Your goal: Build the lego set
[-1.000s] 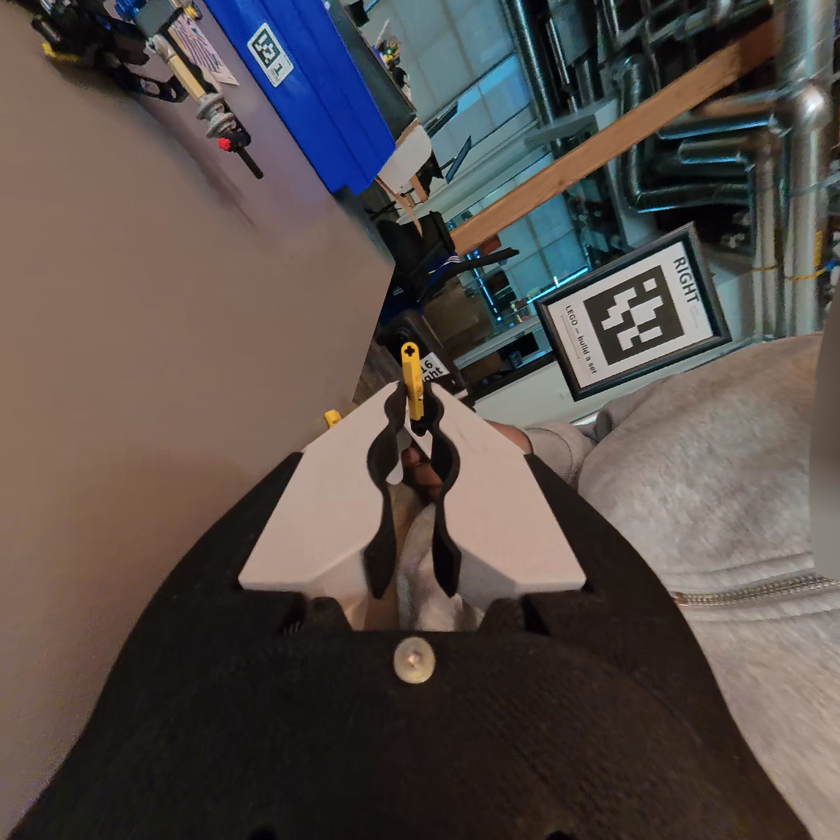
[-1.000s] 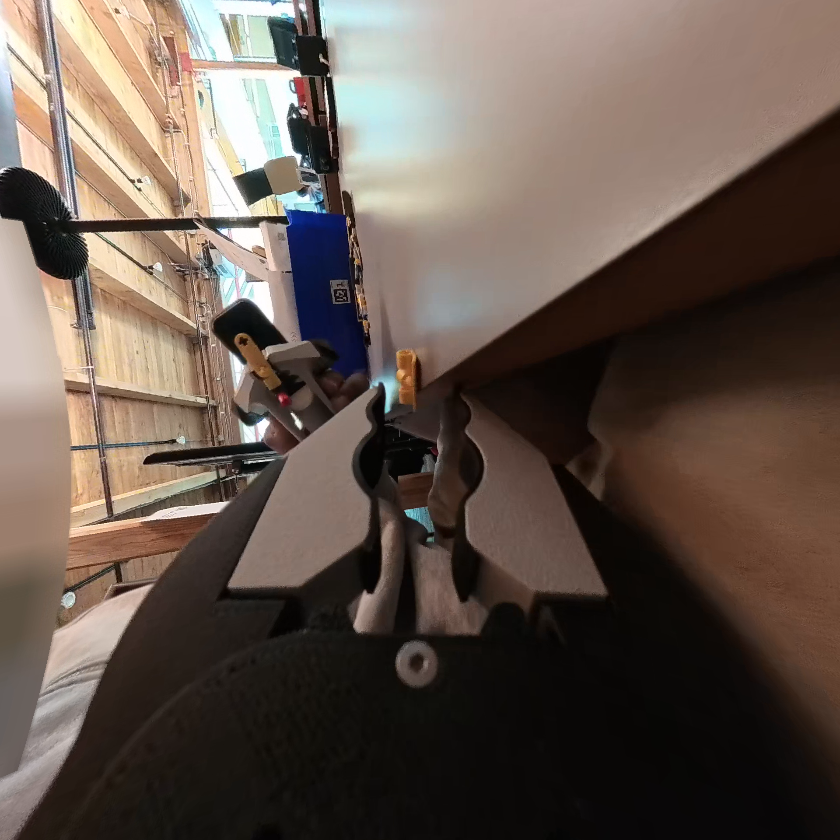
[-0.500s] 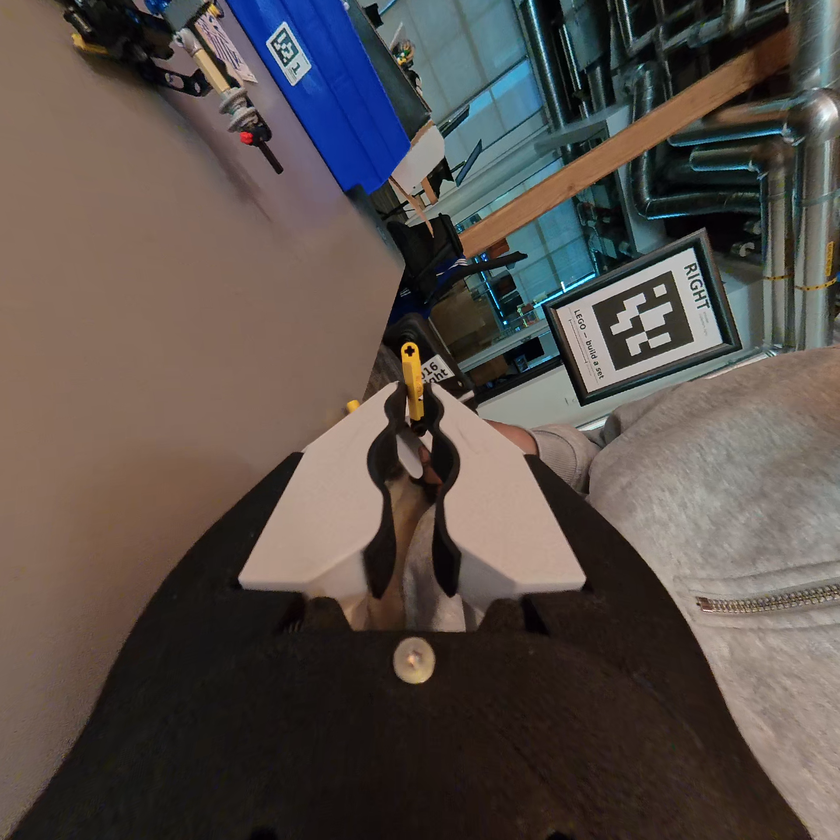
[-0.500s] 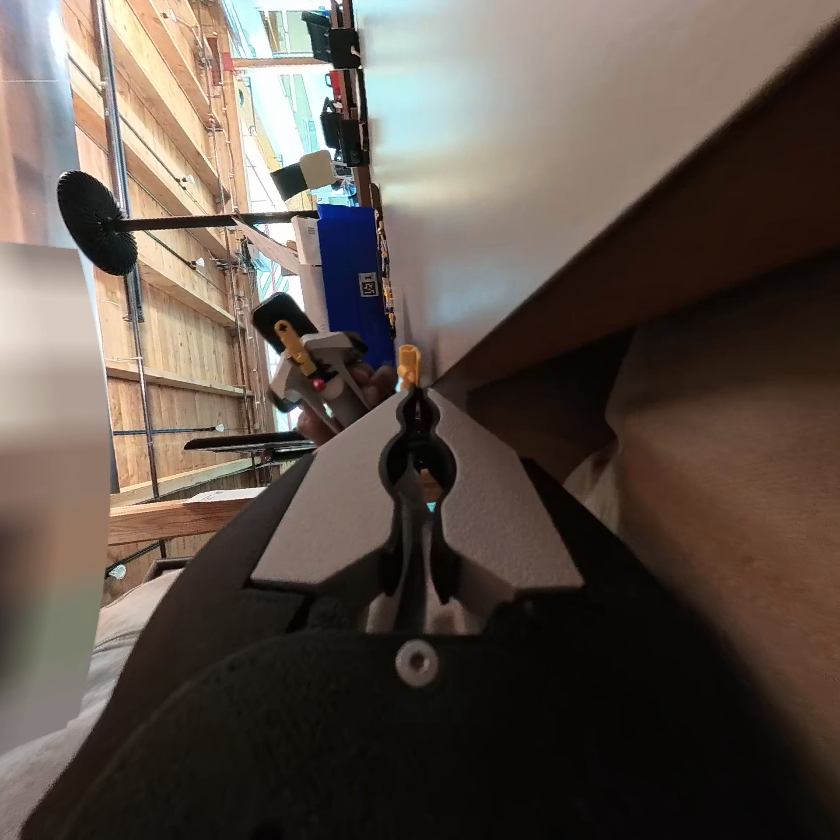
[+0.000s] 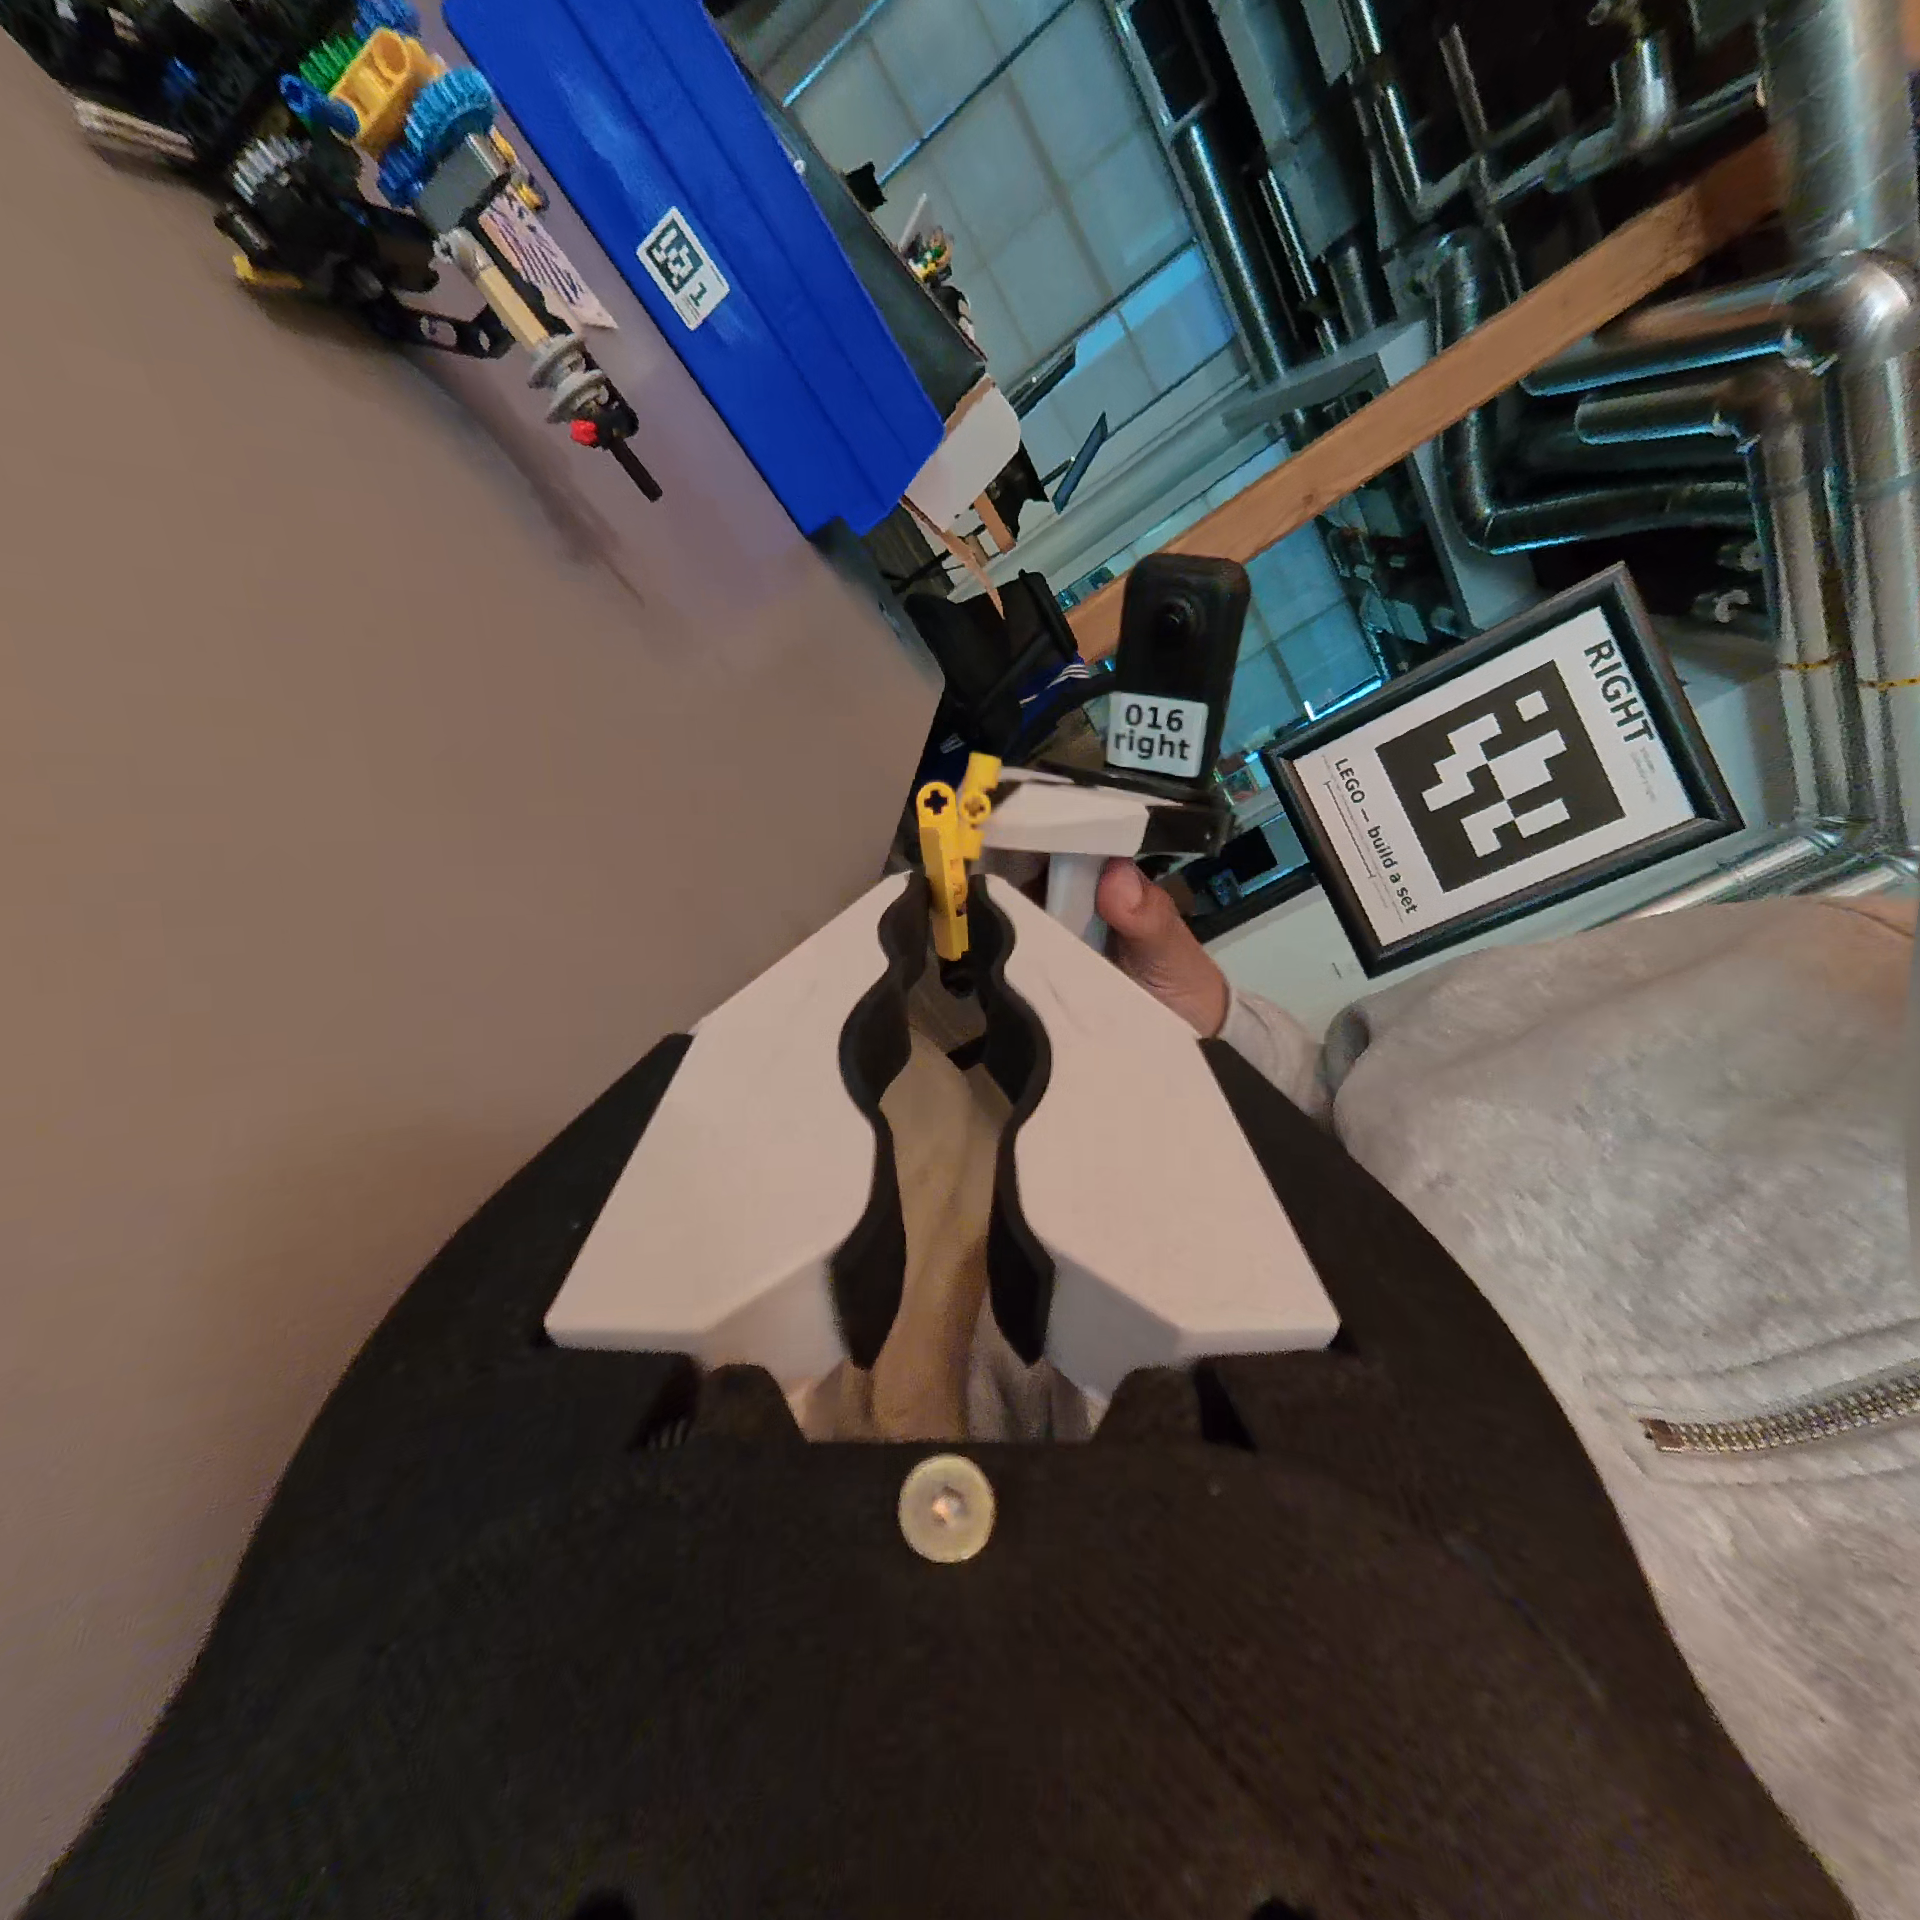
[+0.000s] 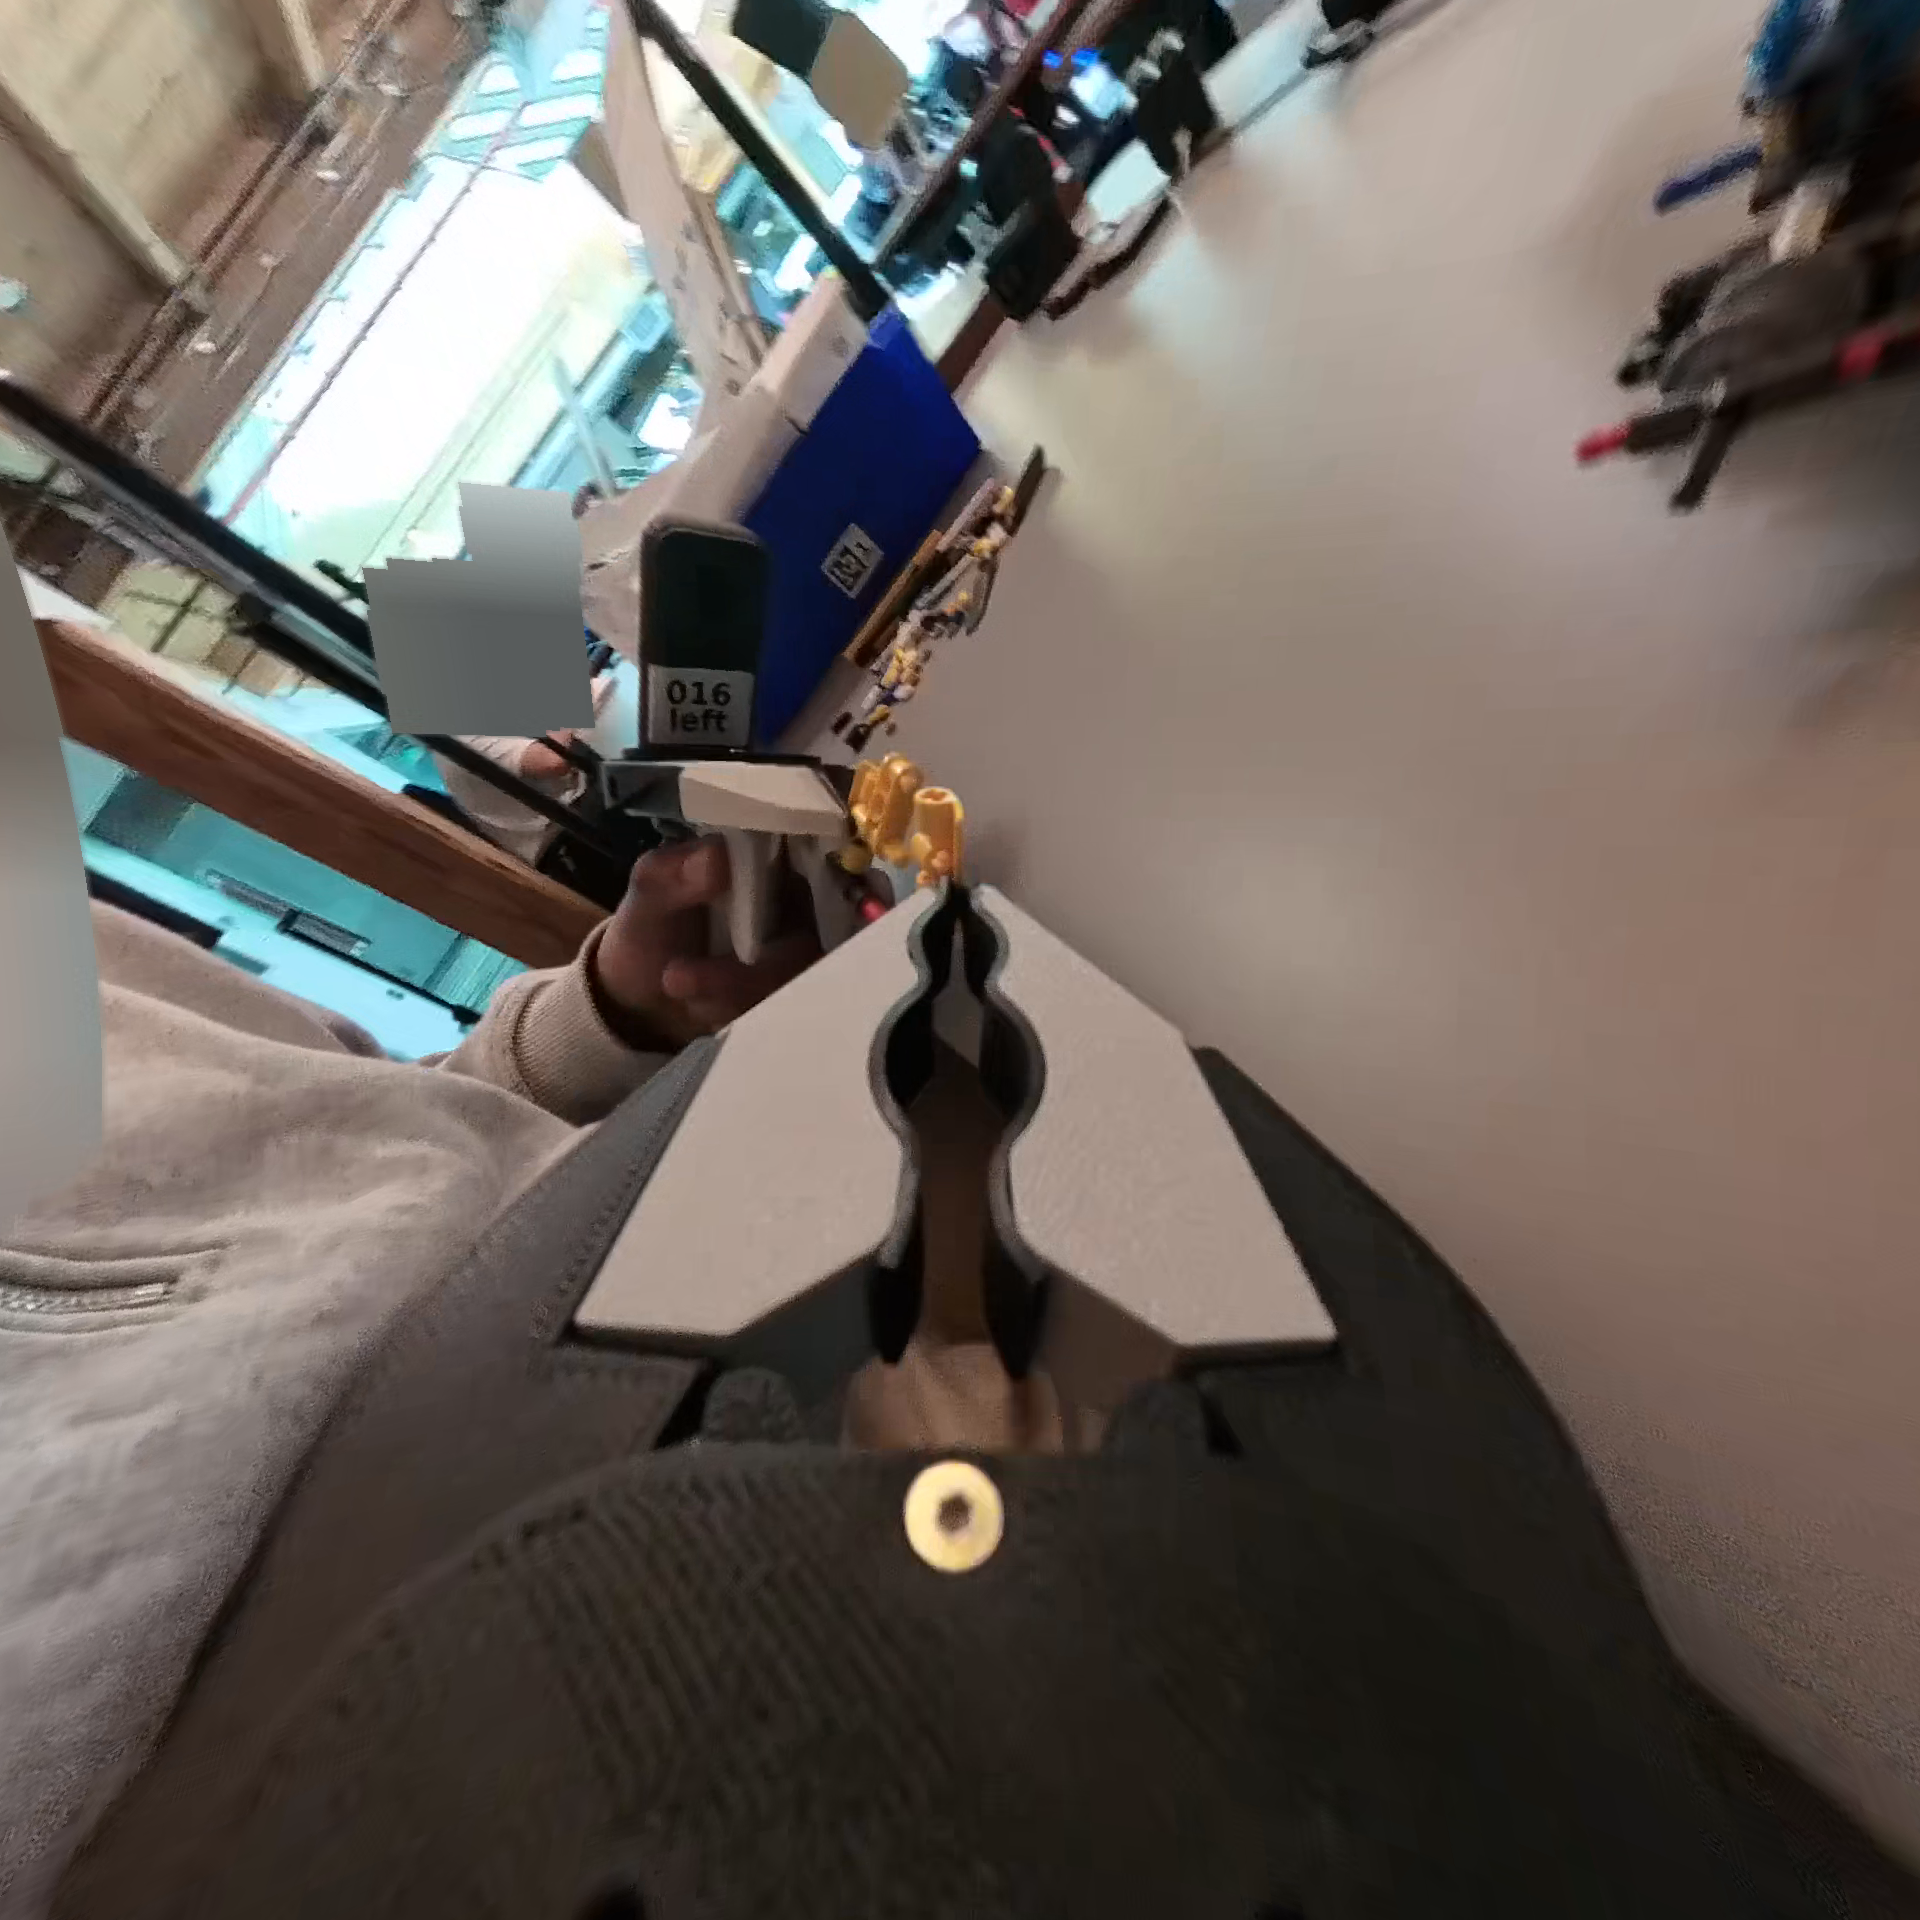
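Note:
My left gripper (image 5: 948,899) is shut on a thin yellow lego beam (image 5: 942,868) that sticks out past its tips. My right gripper (image 6: 948,896) is shut on a small yellow lego connector (image 6: 937,833). The two grippers face each other at the table's near edge, their yellow pieces touching or nearly so. The right gripper also shows in the left wrist view (image 5: 992,816), with its connector (image 5: 977,800) against the beam. The left gripper shows in the right wrist view (image 6: 842,821), holding the beam (image 6: 881,808). The partly built lego model (image 5: 353,197) stands far off on the table.
A blue bin (image 5: 686,249) stands at the table's (image 5: 312,779) far edge. A framed marker sign (image 5: 1496,769) stands on the right. Loose lego parts (image 6: 935,623) lie near the bin. The model shows blurred in the right wrist view (image 6: 1766,312). A grey-sleeved person holds both grippers. Tip to tip, the grippers are about 5 centimeters apart. From either gripper's tips it is about 20 centimeters to the partly built lego model (image 5: 353,197).
My right gripper closed on the yellow connector at the table edge, lifted it and swung it up to the left gripper's beam. The left gripper kept hold of the beam.

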`<state>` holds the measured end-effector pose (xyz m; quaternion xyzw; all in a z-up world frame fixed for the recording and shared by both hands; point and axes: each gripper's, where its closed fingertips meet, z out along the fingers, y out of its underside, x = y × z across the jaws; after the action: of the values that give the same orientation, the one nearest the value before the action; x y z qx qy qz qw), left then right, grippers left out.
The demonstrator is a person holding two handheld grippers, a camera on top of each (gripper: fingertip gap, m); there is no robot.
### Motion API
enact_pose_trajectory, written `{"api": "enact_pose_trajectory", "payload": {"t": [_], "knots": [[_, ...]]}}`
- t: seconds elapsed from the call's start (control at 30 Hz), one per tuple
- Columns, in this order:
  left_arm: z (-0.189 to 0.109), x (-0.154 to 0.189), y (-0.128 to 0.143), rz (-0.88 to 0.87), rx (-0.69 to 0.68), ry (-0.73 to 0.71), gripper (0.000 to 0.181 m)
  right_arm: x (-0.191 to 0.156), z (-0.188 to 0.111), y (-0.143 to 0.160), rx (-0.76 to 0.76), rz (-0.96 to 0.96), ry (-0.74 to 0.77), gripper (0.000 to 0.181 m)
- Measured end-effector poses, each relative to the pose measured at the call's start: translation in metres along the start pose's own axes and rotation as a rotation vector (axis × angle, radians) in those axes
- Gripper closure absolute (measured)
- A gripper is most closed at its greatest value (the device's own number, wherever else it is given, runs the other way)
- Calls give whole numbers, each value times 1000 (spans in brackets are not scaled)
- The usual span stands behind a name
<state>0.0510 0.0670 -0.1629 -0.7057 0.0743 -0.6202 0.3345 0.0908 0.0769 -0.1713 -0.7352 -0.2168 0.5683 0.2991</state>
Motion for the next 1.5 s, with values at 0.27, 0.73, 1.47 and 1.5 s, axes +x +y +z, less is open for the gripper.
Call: {"api": "enact_pose_trajectory", "payload": {"t": [0.27,0.73,1.47,1.5], "knots": [[5,7,0,136,18,-34,176,-8,11,13,-9,176,-200,181],[8,5,2,172,48,-77,176,-11,12,8,26,286,-242,181],[8,7,7,202,4,-72,176,-8,13,14,-25,215,-198,181],[8,7,8,202,-3,-73,176,-8,13,14,-33,200,-192,181]]}}
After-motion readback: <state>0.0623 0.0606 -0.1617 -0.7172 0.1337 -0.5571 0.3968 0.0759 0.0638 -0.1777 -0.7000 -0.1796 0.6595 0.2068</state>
